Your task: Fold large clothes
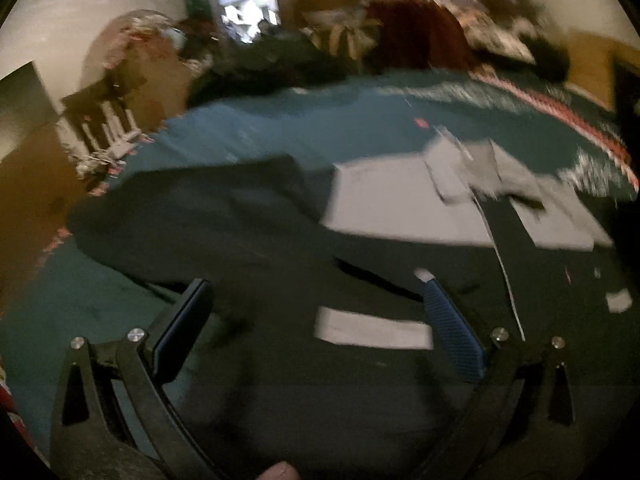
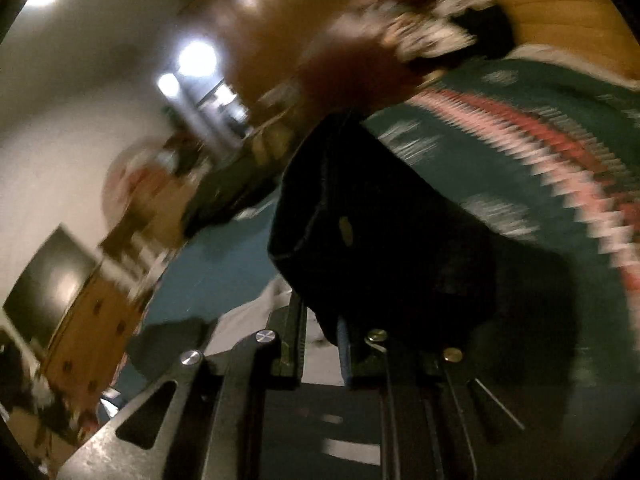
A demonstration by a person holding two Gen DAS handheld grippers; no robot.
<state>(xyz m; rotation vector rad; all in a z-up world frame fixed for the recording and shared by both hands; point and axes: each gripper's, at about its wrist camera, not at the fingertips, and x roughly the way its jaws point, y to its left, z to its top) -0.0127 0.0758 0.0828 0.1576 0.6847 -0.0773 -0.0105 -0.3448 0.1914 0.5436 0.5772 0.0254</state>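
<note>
A big dark jacket (image 1: 240,240) with grey patches lies spread out on the bed (image 1: 280,128), which has a teal blanket with a red and white edge. In the left wrist view the jacket fills the middle and goes out toward 3 o'clock.

The left gripper (image 1: 316,312) hovers just over the jacket. Its jaws are wide apart and hold nothing.

The right gripper (image 2: 320,320) has its jaws pulled close together on a dark bunch of cloth. That bunch is most likely a part of the jacket (image 2: 380,220), perhaps a sleeve or a corner. It sticks up toward 12 o'clock, lifted off the bed.

To do this step well, I think the right side should carry its piece slowly across and lay it flat on the middle of the jacket. The left side could press or pinch the near edge so the rest does not slide. Pulling too fast may drag the whole jacket into a heap.

The left wrist view shows how the jacket lies, with its grey patches at 2 o'clock and a thin white cord running down. It does not show the right gripper at all. The right wrist view shows the pinched cloth up close, and the bed edge at 3 o'clock, but not the flat shape. Both pictures are blurry.
</note>
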